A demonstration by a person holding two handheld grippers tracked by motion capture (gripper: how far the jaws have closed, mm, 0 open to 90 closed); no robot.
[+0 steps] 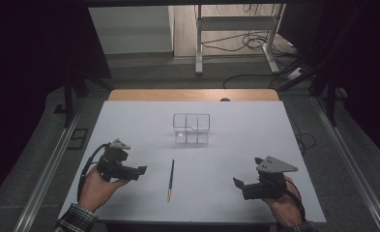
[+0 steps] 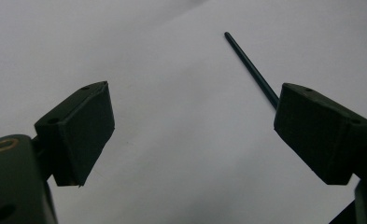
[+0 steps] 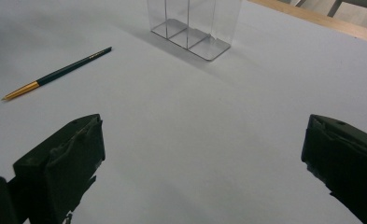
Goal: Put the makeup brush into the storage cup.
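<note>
A dark green pen with a gold tip (image 1: 171,180) lies on the white table between the two hands, its gold end toward the front edge. In the left gripper view the pen (image 2: 250,67) runs behind the right jaw. A clear plastic organizer with compartments (image 1: 191,128) stands upright behind the pen, mid-table. My left gripper (image 1: 141,170) hovers just left of the pen, jaws wide apart with nothing between them. My right gripper (image 1: 237,182) rests low at the front right, open and empty. The right gripper view has the pen (image 3: 55,74) at upper left and the organizer (image 3: 193,23) at the top.
The white sheet (image 1: 255,140) covers most of the table, with a wooden strip (image 1: 192,94) at the far edge. Beyond it are a white stand's legs (image 1: 236,38) and cables on the floor. Metal rails run along both sides.
</note>
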